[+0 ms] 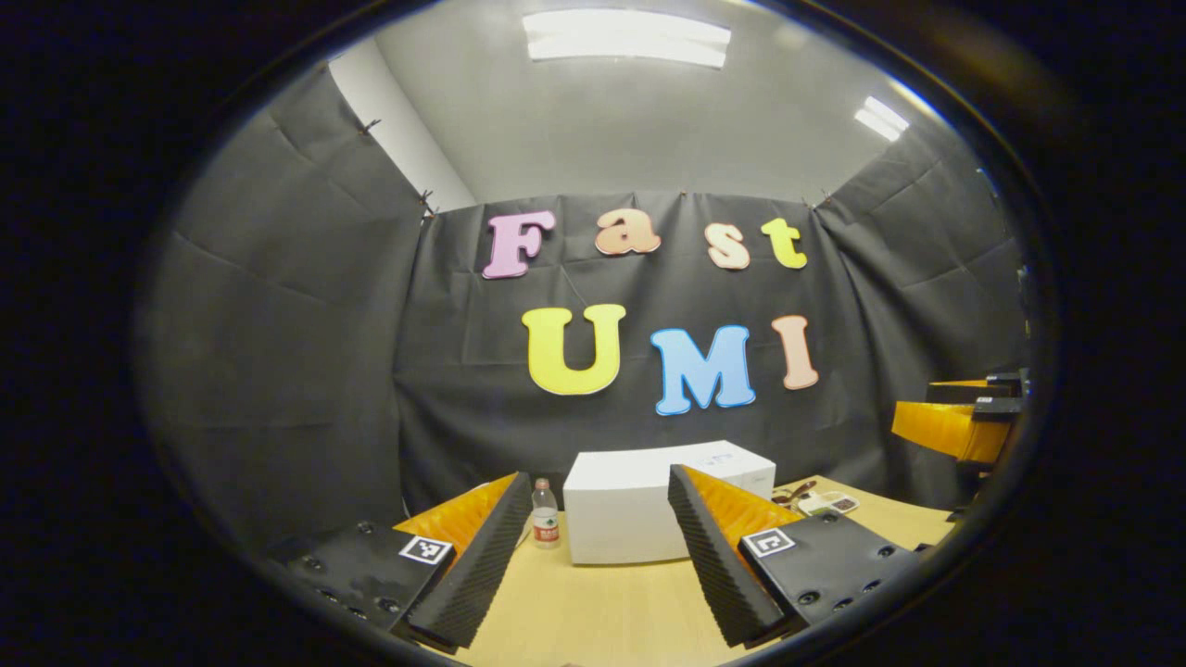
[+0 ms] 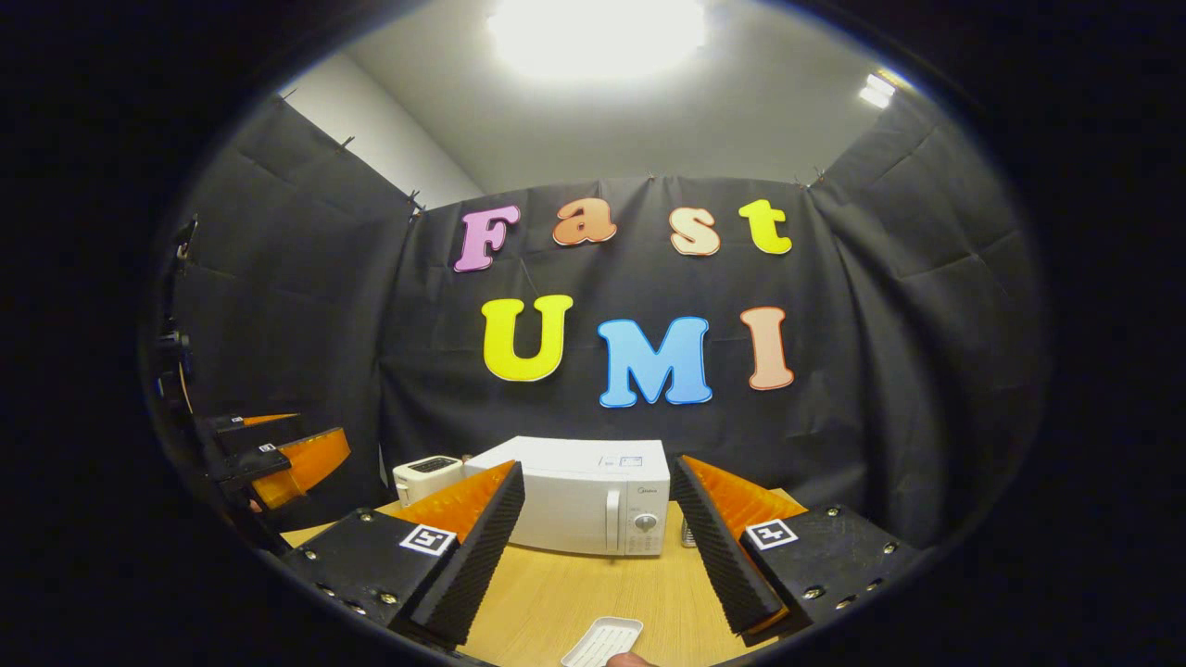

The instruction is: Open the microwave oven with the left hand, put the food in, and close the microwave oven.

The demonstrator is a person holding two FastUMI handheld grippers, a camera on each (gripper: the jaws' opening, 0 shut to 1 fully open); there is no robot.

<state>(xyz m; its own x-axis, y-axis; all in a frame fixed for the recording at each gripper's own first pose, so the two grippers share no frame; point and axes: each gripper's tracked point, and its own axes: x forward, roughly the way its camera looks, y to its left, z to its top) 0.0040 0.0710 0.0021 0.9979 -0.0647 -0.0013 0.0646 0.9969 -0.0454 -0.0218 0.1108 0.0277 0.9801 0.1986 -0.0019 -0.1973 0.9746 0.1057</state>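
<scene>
from my left tongs (image 1: 593, 556) i look along the wooden table (image 1: 602, 611) at the white microwave oven (image 1: 639, 509), which sits toward the back of the table near the black cloth wall. from here i see a plain white side of it, framed between my two fingers. the left tongs are spread wide apart with nothing between them, hovering above the table. a small clear water bottle (image 1: 545, 514) with a red label stands upright just to the left of the microwave. off to the right of the microwave some small items (image 1: 820, 500) lie on the table; i cannot make out what they are. at the far right edge i see the right tongs (image 1: 964, 421) held up in the air.

from my right tongs (image 2: 598, 556) i see the microwave oven (image 2: 584, 505) from its front corner: the door is closed, with a vertical handle (image 2: 611, 517) and a round dial (image 2: 646, 522) at its right end. a white toaster (image 2: 426, 477) stands just beside the microwave on its left. the right tongs are also wide apart and hold nothing. near the bottom of this view a white ridged tray (image 2: 602, 641) lies on the table (image 2: 574, 593), well in front of the microwave, and a fingertip (image 2: 630, 660) touches its near edge. whether any food lies in the tray, i cannot tell. at the left edge the left tongs (image 2: 269, 454) hang in the air.
</scene>
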